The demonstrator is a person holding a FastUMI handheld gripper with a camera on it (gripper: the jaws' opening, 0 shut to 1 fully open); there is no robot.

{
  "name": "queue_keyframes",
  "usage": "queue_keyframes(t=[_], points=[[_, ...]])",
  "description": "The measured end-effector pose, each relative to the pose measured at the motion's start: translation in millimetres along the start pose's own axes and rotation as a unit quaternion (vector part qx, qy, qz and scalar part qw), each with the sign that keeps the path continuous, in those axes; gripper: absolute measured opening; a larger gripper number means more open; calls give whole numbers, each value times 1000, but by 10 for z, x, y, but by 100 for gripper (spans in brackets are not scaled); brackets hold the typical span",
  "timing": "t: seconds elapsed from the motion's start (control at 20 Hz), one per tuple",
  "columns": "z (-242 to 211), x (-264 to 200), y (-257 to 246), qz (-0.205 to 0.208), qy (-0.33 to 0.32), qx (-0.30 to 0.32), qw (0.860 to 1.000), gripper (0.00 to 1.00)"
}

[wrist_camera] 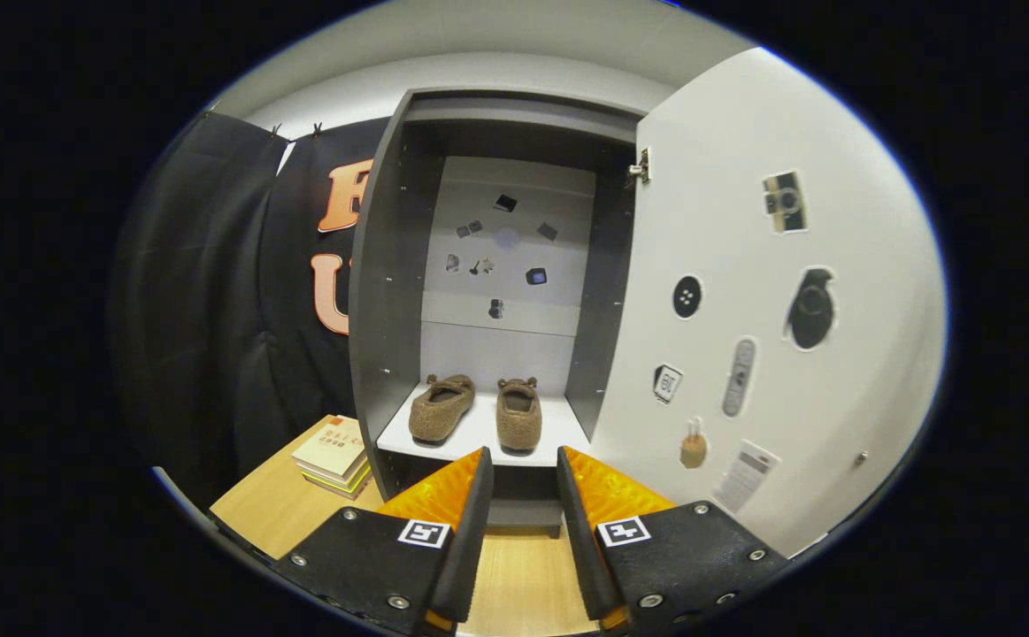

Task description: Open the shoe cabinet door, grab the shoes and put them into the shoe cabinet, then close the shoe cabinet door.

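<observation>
Two brown fuzzy shoes stand side by side on the white shelf (479, 433) inside the dark grey shoe cabinet (390, 292): the left shoe (441, 409) angled outward, the right shoe (518, 414) pointing toward me. The white cabinet door (771, 372) hangs wide open on the right, its inner face covered with stickers. My gripper (525, 460) sits just in front of the shelf's edge, a short way back from the shoes. Its orange-and-black fingers (443, 495) are apart and hold nothing.
A short stack of books (334, 456) lies on the wooden floor (523, 575) to the left of the cabinet. Black cloth forms the wall behind and to the left. Small stickers dot the cabinet's back panel (501, 257).
</observation>
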State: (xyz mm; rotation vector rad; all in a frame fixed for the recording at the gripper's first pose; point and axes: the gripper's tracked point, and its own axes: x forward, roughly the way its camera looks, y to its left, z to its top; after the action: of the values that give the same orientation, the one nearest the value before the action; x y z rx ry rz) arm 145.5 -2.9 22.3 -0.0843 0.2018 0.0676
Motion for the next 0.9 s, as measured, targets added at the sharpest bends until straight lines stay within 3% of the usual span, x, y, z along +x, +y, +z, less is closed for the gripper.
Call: queue_keyframes(t=[0.5, 0.7, 0.9], points=[[-66, -1057, -840, -87, -16, 21, 996, 55], [-254, -1237, -1345, -140, -8, 21, 990, 55], [-361, -1238, -1722, -166, 1, 43, 985, 55]])
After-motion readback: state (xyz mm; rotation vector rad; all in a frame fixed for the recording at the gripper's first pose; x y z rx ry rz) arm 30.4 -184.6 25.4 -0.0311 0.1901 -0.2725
